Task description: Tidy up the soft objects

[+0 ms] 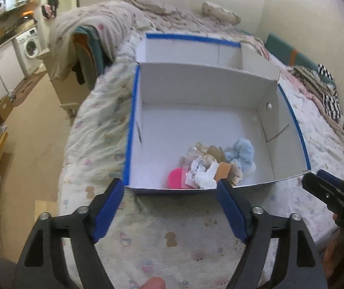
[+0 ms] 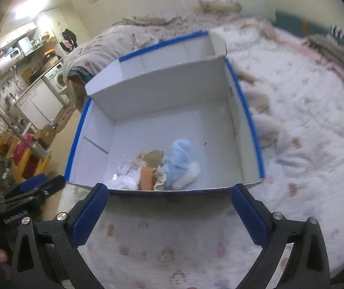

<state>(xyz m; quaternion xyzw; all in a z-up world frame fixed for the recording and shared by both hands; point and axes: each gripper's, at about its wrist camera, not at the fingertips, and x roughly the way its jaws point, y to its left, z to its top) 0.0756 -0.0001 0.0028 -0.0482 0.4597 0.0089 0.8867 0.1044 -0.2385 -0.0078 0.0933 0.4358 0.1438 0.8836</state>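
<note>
Quilted cotton printed with small pastel figures covers the bed (image 1: 172, 238) in the left wrist view, where a white box edged in blue tape (image 1: 129, 130) sits holding a heap of soft objects (image 1: 216, 166) at its near wall, with a washing machine (image 1: 28, 45) across the room; the left gripper (image 1: 172, 190) hangs wide open and empty just short of the box, and only here does a pink round piece (image 1: 175, 178) show. From the right wrist, the same box (image 2: 246, 110) and the blue plush (image 2: 179, 161) appear, beige cloths (image 2: 258, 101) lie on the bedspread (image 2: 172, 240) beside it, and the right gripper (image 2: 169, 195) gapes fully, gripping nothing.
</note>
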